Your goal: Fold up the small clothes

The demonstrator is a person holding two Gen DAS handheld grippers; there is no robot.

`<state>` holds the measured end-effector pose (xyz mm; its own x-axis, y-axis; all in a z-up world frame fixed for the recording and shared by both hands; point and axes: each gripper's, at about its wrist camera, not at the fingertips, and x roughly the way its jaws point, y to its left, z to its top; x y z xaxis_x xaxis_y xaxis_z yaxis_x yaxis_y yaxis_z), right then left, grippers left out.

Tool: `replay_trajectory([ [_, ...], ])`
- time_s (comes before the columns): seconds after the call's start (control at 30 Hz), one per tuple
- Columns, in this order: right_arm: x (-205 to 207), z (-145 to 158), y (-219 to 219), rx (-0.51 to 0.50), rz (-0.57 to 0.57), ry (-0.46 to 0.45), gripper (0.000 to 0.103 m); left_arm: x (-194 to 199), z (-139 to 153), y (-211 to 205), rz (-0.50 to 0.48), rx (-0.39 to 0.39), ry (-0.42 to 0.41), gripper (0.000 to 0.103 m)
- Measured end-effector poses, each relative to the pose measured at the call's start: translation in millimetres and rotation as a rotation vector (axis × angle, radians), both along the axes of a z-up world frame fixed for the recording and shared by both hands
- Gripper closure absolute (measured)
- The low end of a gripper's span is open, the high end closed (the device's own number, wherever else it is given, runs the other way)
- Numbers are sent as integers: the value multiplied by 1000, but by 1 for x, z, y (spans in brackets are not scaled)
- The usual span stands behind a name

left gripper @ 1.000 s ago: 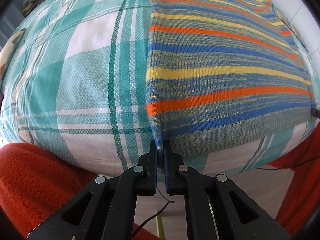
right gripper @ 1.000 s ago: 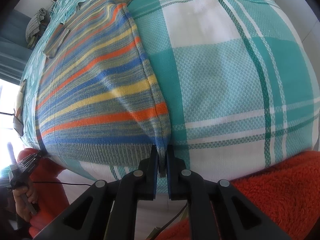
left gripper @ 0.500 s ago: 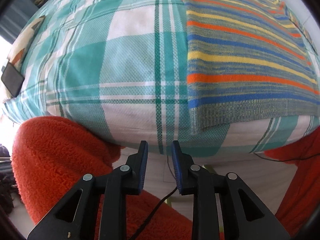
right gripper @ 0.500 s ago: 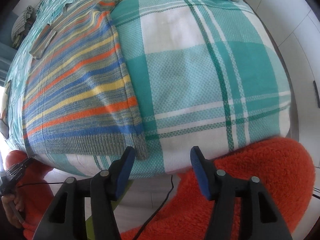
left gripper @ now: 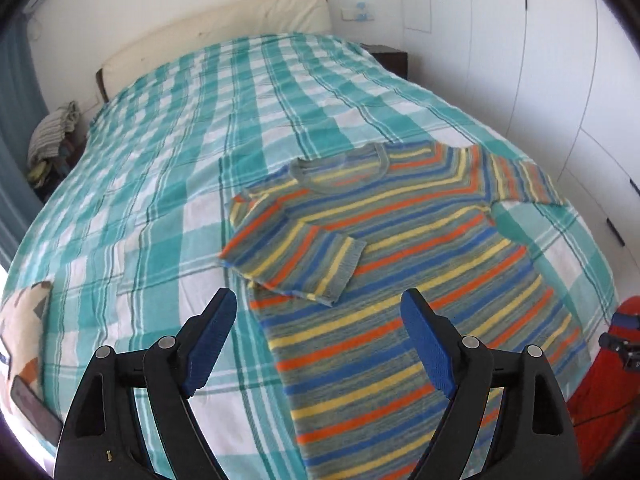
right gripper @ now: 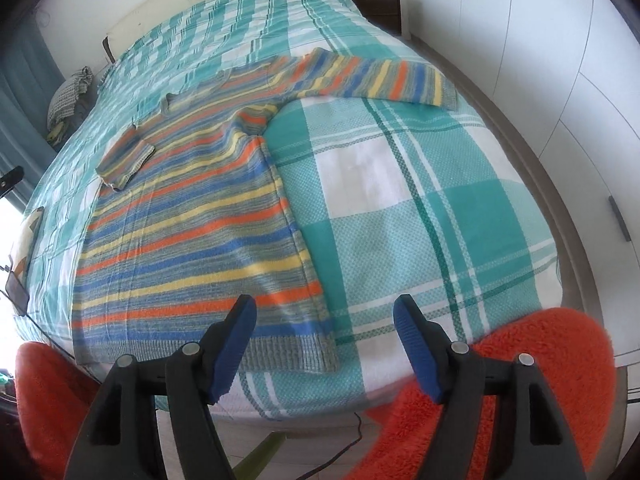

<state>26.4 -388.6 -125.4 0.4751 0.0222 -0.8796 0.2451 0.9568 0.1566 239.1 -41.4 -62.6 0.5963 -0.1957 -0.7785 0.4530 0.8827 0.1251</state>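
A striped sweater (left gripper: 400,264) (right gripper: 192,232) in orange, blue, yellow and grey lies flat on the teal checked bedspread (left gripper: 180,160) (right gripper: 420,200). Its left sleeve (left gripper: 296,256) is folded in over the chest; the other sleeve (right gripper: 380,76) stretches out sideways. My left gripper (left gripper: 318,340) hovers above the sweater's lower body, jaws opening, nothing between them. Over the hem's right corner (right gripper: 320,352) hangs my right gripper (right gripper: 324,344), jaws opening too, with no cloth pinched.
A cream headboard (left gripper: 224,28) and dark nightstand (left gripper: 392,58) stand at the far end. White wardrobe doors (right gripper: 580,100) run along the right. A chair with piled clothes (left gripper: 52,136) sits left of the bed. Orange fleece sleeves (right gripper: 520,380) fill the lower corners. A phone (left gripper: 32,408) lies near the left edge.
Both grippers let go of the sweater's hem corners and opened wide. Both rose and tilted up; the left one moved furthest, and the whole bed and sweater came into view.
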Motion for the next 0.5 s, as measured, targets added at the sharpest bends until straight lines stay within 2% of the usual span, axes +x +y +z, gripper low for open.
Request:
replay_trajectory([
  [0.07,-2,-6,10,1,12,7,32,27,-37,-25,-44,82,66,20],
  [0.13,-2,-8,13,-6,27,8,32,51,-73,-38,-35,143,120,25],
  [0.23,-3,-7,14,-6,30,-4,32,79,-112,-43,6,185,189,28],
  [0.27,-4,-7,14,-6,30,-4,32,85,-121,-41,14,186,207,36],
  [0.3,-4,-8,13,-5,29,-2,32,89,-125,-38,22,161,221,42],
  [0.33,-4,-9,12,-3,26,0,32,92,-125,-34,37,132,234,65],
  [0.37,-4,-9,11,0,20,2,32,95,-121,-30,62,112,248,99],
  [0.43,-3,-10,8,9,10,0,32,101,-104,-12,110,11,278,99],
  [0.5,-4,-10,8,13,7,-3,32,105,-76,24,215,-64,217,99],
])
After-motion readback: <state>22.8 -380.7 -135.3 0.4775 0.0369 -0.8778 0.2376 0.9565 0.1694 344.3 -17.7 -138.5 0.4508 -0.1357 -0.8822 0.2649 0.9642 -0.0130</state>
